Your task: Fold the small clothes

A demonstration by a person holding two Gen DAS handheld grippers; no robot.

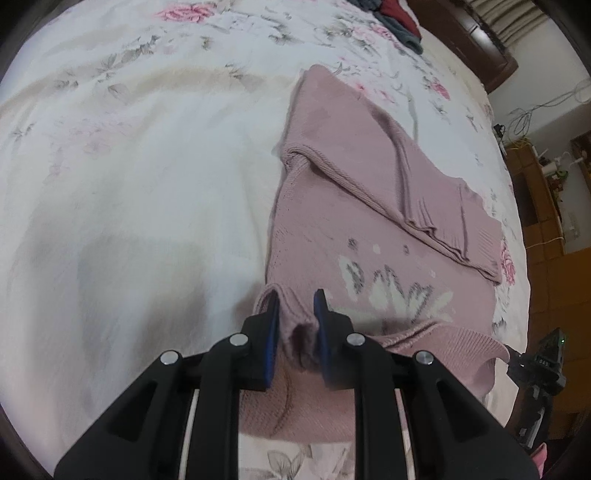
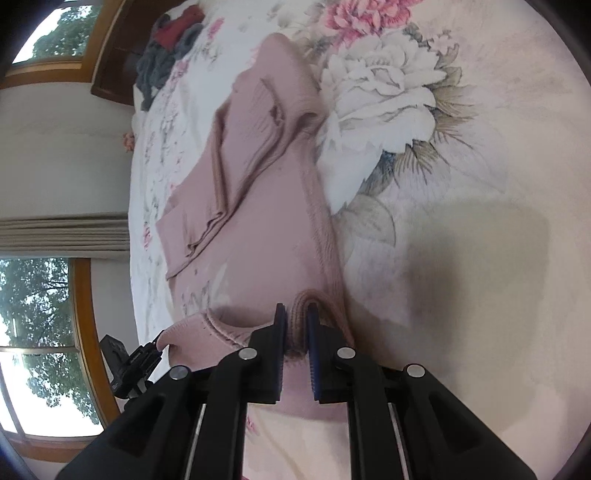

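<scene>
Here, soft pink knit sweater (image 1: 332,236) with ribbed cuffs, sleeves folded across, on floral bed sheet (image 1: 129,166), left hand-held gripper (image 1: 295,314) and right hand-held gripper (image 2: 295,314) each pinching its bunched hem.

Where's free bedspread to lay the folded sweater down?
Free: the wide bare bedspread left of the pink sweater, and the flowered stretch on its other side. Crowded: the near hem, pinched by both left tongs and right tongs, and the dark clothes pile at the far end.
</scene>
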